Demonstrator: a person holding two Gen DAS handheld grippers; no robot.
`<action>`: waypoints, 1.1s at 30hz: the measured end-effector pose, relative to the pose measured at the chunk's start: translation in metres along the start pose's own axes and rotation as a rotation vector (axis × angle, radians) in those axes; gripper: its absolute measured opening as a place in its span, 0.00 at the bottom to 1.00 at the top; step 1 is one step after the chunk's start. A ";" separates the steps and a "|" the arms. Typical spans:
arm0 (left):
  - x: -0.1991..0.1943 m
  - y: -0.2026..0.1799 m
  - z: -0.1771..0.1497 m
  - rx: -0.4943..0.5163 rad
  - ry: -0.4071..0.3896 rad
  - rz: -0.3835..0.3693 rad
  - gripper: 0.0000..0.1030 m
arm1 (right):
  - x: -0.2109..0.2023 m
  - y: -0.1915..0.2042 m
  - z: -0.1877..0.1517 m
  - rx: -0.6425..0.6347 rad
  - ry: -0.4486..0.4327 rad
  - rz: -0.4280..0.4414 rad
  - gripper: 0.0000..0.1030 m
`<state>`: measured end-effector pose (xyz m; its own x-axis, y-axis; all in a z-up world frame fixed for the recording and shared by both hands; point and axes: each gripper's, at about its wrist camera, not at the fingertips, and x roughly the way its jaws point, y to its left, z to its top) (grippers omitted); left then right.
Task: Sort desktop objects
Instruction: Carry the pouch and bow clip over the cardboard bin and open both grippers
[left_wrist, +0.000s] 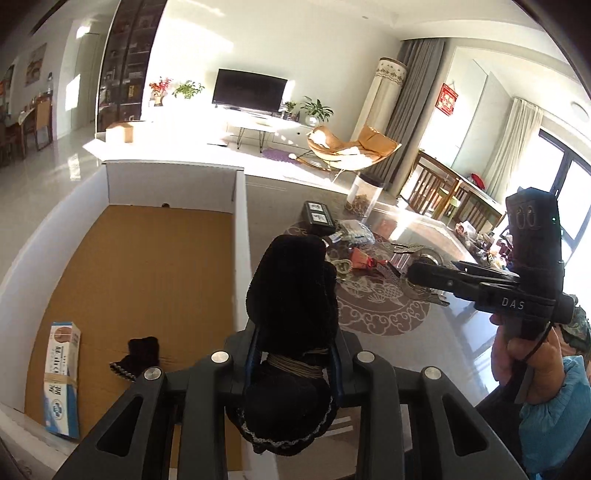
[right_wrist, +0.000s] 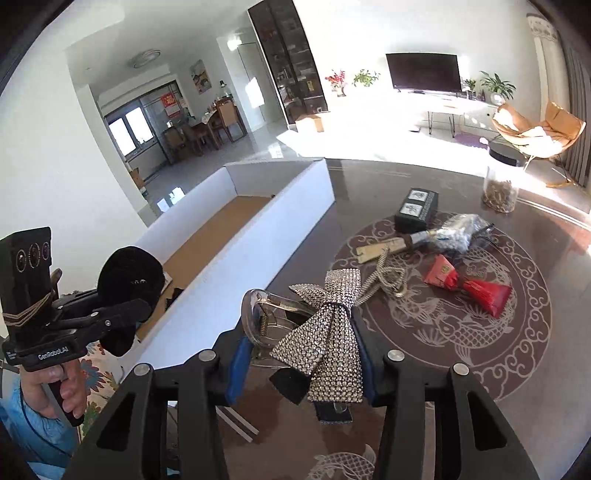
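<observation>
My left gripper (left_wrist: 293, 354) is shut on a black velvet pouch (left_wrist: 291, 295), held over the right wall of a white cardboard box (left_wrist: 240, 229); it also shows in the right wrist view (right_wrist: 127, 291). My right gripper (right_wrist: 299, 354) is shut on a rhinestone bow hair clip (right_wrist: 325, 332) above the round brown table (right_wrist: 554, 258). The right gripper shows at the right of the left wrist view (left_wrist: 415, 273). Inside the box lie a blue-white carton (left_wrist: 62, 376) and a small black pouch (left_wrist: 142, 354).
On the table lie a black box (right_wrist: 415, 210), a silvery bag (right_wrist: 458, 229), a red packet (right_wrist: 469, 288), a metal chain piece (right_wrist: 388, 277) and a clear jar (right_wrist: 500, 184). A living room lies beyond.
</observation>
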<state>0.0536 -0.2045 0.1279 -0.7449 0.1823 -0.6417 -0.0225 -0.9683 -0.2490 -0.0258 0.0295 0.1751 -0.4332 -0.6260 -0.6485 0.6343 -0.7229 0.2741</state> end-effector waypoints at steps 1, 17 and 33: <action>-0.002 0.019 0.004 -0.017 0.005 0.051 0.29 | 0.006 0.019 0.010 -0.018 -0.014 0.041 0.47; 0.064 0.167 0.010 -0.249 0.284 0.321 0.57 | 0.173 0.153 0.055 -0.092 0.154 0.184 0.87; 0.009 0.017 0.016 0.045 0.023 0.142 0.90 | 0.071 0.000 -0.029 -0.009 0.013 -0.246 1.00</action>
<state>0.0356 -0.2223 0.1294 -0.7272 0.0465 -0.6849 0.0514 -0.9912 -0.1218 -0.0376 -0.0061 0.1085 -0.5671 -0.4281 -0.7037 0.5165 -0.8503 0.1010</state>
